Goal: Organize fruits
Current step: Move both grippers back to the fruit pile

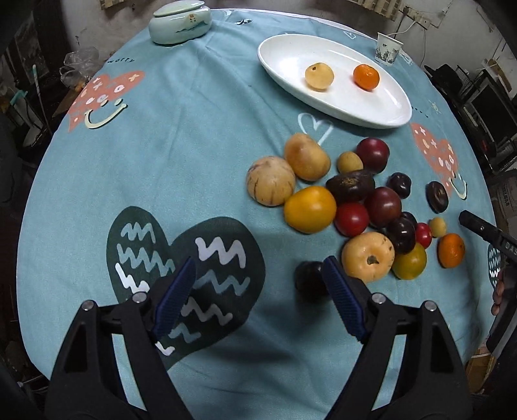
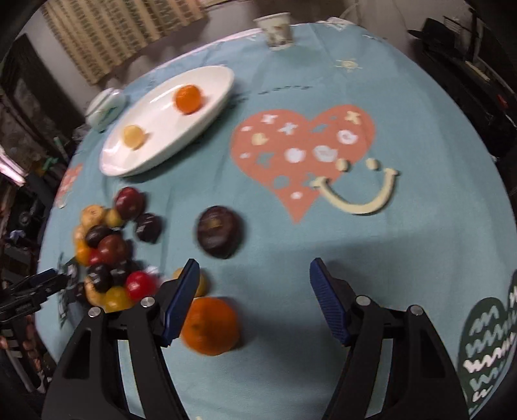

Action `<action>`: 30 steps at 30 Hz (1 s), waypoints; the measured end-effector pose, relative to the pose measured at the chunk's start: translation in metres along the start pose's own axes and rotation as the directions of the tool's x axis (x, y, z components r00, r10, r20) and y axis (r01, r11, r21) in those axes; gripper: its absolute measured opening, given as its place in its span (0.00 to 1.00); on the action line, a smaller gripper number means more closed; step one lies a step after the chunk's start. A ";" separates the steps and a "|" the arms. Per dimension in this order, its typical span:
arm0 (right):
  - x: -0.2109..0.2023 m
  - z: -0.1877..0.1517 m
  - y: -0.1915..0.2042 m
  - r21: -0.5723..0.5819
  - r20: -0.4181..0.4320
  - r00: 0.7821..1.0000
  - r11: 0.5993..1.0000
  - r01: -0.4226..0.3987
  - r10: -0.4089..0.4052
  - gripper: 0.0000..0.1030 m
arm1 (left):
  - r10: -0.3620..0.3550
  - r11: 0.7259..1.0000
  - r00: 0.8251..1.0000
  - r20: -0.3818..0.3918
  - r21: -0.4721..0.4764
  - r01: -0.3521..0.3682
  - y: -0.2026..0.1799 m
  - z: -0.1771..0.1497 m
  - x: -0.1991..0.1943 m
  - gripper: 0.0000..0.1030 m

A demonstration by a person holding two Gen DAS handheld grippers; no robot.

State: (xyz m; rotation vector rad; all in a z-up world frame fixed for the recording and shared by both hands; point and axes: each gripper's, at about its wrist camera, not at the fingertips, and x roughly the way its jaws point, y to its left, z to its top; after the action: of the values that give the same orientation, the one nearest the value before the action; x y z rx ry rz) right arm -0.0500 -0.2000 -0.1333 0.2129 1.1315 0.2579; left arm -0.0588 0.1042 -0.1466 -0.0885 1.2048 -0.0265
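A white oval plate [image 1: 290, 53] at the back holds a pale yellow fruit [image 1: 319, 76] and a small orange [image 1: 365, 77]. In front of it lies a pile of fruits [image 1: 310, 210]: yellow, red, dark purple and tan ones. My left gripper [image 1: 260, 263] is open over the tablecloth with nothing between its fingers; a dark fruit [image 1: 308, 281] sits just beside its right finger. My right gripper [image 2: 254, 263] is open too. An orange [image 2: 210, 326] lies on the cloth inside its jaws, close to the left finger, and a dark purple fruit [image 2: 219, 231] lies just ahead.
A pale green lidded jar [image 1: 181, 22] and a paper cup [image 1: 387, 48] stand near the round table's far edge. The patterned blue cloth [image 1: 161, 161] covers the table. Dark clutter surrounds the table. A hand shows at the right edge of the left wrist view.
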 end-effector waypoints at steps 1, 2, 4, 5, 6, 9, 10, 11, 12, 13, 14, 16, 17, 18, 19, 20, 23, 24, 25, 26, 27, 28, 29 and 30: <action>0.003 0.003 0.014 -0.037 -0.010 1.000 0.999 -0.022 0.021 0.69 | 0.002 1.000 1.000 0.000 -0.012 -0.002 0.001 0.000 0.000 0.80; 0.008 0.008 0.038 -0.096 -0.022 0.999 0.994 -0.046 0.044 0.69 | -0.001 1.000 1.000 0.000 -0.024 0.001 0.002 0.001 -0.001 0.80; 0.017 0.019 0.076 -0.175 -0.028 0.997 0.982 -0.070 0.066 0.69 | 0.004 0.999 1.000 0.002 -0.046 -0.004 0.004 0.002 -0.001 0.80; 0.027 0.027 0.099 -0.210 -0.031 0.996 0.974 -0.087 0.083 0.69 | 0.004 0.999 1.000 0.003 -0.053 -0.004 0.005 0.002 -0.002 0.80; 0.036 0.033 0.113 -0.226 -0.034 0.995 0.969 -0.099 0.094 0.69 | 0.003 0.998 1.000 0.004 -0.058 -0.003 0.006 0.002 -0.002 0.80; 0.068 0.035 0.140 -0.272 -0.106 0.992 0.958 -0.090 0.063 0.69 | 0.010 0.998 1.000 0.004 -0.065 -0.009 0.010 -0.002 -0.005 0.80; 0.068 0.030 0.141 -0.299 -0.100 0.994 0.951 -0.079 0.051 0.69 | 0.012 0.997 1.000 0.011 -0.074 -0.011 0.015 -0.004 -0.008 0.80; 0.064 0.022 0.139 -0.343 -0.089 0.996 0.937 -0.058 0.029 0.69 | 0.011 0.996 1.000 0.018 -0.087 -0.010 0.020 -0.005 -0.010 0.80; 0.056 0.013 0.133 -0.374 -0.091 0.996 0.926 -0.057 0.025 0.74 | 0.012 0.995 1.000 0.022 -0.101 -0.010 0.026 -0.006 -0.012 0.80; 0.052 0.007 0.125 -0.383 -0.114 0.993 0.922 -0.061 0.018 0.77 | 0.016 0.993 1.000 0.027 -0.114 -0.013 0.031 -0.008 -0.014 0.79; 0.050 -0.002 0.115 -0.401 -0.142 0.989 0.915 -0.028 -0.032 0.77 | 0.017 0.992 0.999 0.030 -0.123 -0.013 0.035 -0.008 -0.016 0.79; 0.035 -0.016 0.099 -0.448 -0.113 0.992 0.894 -0.009 -0.047 0.77 | 0.015 0.991 0.999 0.033 -0.131 -0.010 0.041 -0.007 -0.017 0.80; 0.024 -0.020 0.092 -0.447 -0.098 0.994 0.894 0.006 -0.055 0.78 | 0.010 0.992 0.999 0.037 -0.128 -0.006 0.041 -0.006 -0.017 0.80; 0.017 -0.021 0.086 -0.422 -0.101 0.994 0.906 -0.003 -0.044 0.78 | 0.004 0.993 0.999 0.038 -0.121 0.001 0.040 -0.005 -0.016 0.80; 0.012 -0.020 0.082 -0.398 -0.103 0.995 0.917 -0.024 -0.019 0.78 | -0.002 0.995 0.999 0.036 -0.104 0.006 0.035 -0.003 -0.014 0.80; 0.005 -0.017 0.080 -0.380 -0.086 0.996 0.925 -0.033 0.000 0.79 | -0.009 0.996 0.999 0.032 -0.087 0.012 0.031 -0.002 -0.012 0.80; -0.002 -0.014 0.071 -0.335 -0.049 0.999 0.942 -0.013 -0.003 0.79 | -0.030 0.999 0.999 0.011 -0.030 0.030 0.011 0.000 -0.004 0.81; -0.003 -0.013 0.066 -0.315 -0.049 0.999 0.949 -0.015 -0.001 0.79 | -0.039 0.999 0.999 0.005 -0.012 0.039 0.003 0.001 0.000 0.80; -0.005 -0.014 0.060 -0.291 -0.046 0.999 0.957 -0.017 0.003 0.79 | -0.038 0.999 0.999 0.000 0.001 0.038 -0.002 0.001 0.003 0.80; -0.009 -0.014 0.055 -0.266 -0.046 0.999 0.964 -0.021 0.009 0.79 | -0.032 0.999 0.999 -0.004 0.022 0.032 -0.009 0.001 0.006 0.80; -0.011 -0.016 0.050 -0.250 -0.049 0.999 0.968 -0.026 0.014 0.79 | -0.026 0.999 1.000 0.000 0.045 0.026 -0.014 0.001 0.008 0.81; -0.010 -0.016 0.050 -0.241 -0.050 0.999 0.970 -0.024 0.012 0.79 | -0.020 0.997 1.000 0.004 0.071 0.020 -0.019 -0.001 0.010 0.81; -0.012 -0.019 0.046 -0.232 -0.049 0.999 0.972 -0.020 0.009 0.79 | -0.019 0.996 1.000 0.004 0.085 0.019 -0.022 -0.002 0.011 0.81; -0.013 -0.021 0.046 -0.228 -0.050 0.999 0.973 -0.025 0.014 0.79 | -0.027 0.995 1.000 0.003 0.092 0.027 -0.023 -0.004 0.011 0.81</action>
State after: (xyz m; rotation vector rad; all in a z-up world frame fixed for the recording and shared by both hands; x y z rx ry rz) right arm -0.0789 -0.1595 -0.1176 0.0139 1.1381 0.4096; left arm -0.0579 0.0800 -0.1567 -0.0241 1.1961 -0.1052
